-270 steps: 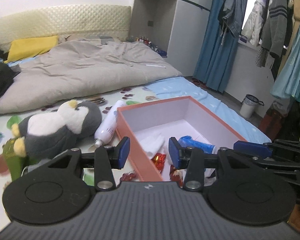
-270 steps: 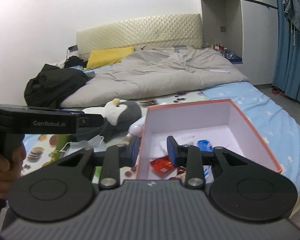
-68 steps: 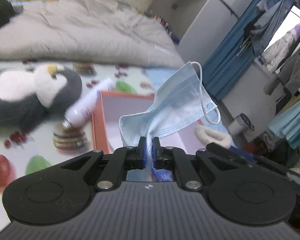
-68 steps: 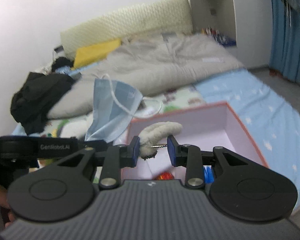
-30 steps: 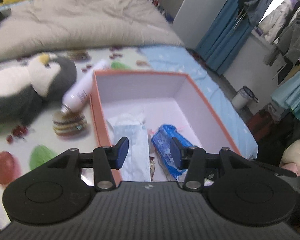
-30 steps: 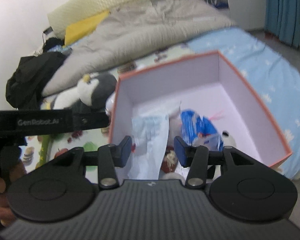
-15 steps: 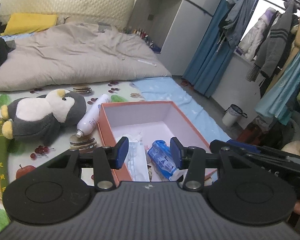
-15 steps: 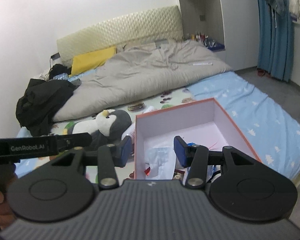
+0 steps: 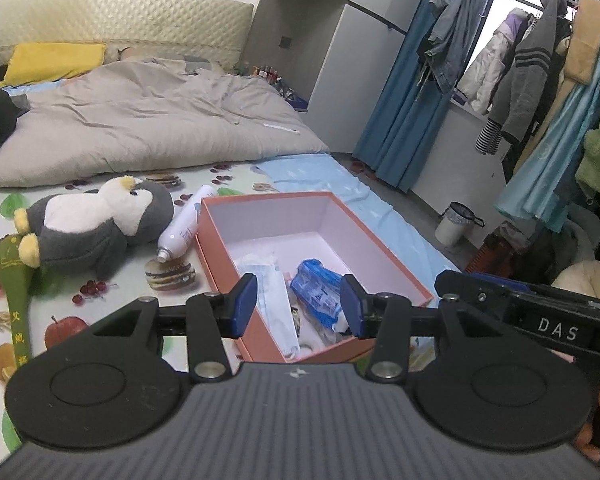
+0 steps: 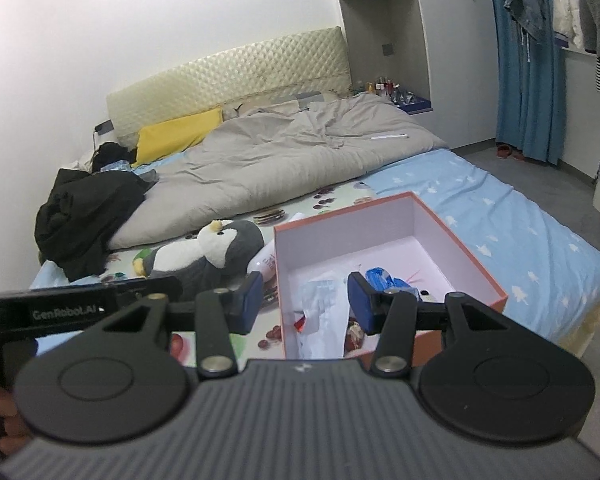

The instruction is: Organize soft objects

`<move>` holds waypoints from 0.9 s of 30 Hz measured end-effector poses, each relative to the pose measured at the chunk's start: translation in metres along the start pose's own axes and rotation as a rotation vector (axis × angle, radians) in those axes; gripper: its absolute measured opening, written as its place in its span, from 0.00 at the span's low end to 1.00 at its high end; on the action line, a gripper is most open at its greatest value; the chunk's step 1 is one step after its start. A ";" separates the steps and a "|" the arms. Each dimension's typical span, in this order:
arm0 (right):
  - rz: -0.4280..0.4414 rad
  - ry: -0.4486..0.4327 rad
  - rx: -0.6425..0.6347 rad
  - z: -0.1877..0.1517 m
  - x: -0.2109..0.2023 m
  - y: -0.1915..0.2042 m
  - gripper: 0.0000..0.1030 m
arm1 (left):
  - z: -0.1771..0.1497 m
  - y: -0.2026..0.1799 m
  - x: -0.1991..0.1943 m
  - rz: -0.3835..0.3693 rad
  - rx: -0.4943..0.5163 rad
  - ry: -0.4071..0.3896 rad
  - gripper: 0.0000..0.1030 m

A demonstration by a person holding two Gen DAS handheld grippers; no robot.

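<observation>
With a face mask point(image 9: 278, 304) already inside the orange box point(image 9: 220, 264), both hand-held grippers point(image 9: 298, 307) point(image 10: 306, 302) hover part-open and empty, the penguin plush point(image 9: 96, 224) beside the box unpacked.

We are holding the left gripper point(image 9: 298, 304) open above the orange box point(image 9: 220, 240), face mask point(image 9: 274, 300) lying inside.

Face mask point(image 9: 276, 300) flat inside box point(image 9: 220, 248)
</observation>
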State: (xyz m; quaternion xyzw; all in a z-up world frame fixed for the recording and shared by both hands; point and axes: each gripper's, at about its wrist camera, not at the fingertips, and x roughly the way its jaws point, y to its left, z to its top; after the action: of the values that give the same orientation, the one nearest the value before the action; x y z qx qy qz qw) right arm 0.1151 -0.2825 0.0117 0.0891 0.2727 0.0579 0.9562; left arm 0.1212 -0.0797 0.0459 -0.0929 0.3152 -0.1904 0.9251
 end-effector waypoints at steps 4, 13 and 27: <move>-0.017 0.006 0.000 -0.010 -0.003 0.001 0.48 | -0.008 -0.004 -0.004 -0.010 0.007 0.006 0.50; -0.035 0.008 0.016 -0.027 -0.010 0.000 0.49 | -0.020 -0.007 -0.005 -0.010 0.020 0.020 0.50; -0.044 0.018 0.030 -0.043 -0.011 -0.006 0.48 | -0.024 -0.003 -0.002 0.011 0.024 0.030 0.50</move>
State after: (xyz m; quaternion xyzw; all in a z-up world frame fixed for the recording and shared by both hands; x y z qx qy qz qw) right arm 0.0833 -0.2840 -0.0195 0.0970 0.2841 0.0336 0.9533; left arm 0.1040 -0.0831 0.0285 -0.0774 0.3272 -0.1905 0.9223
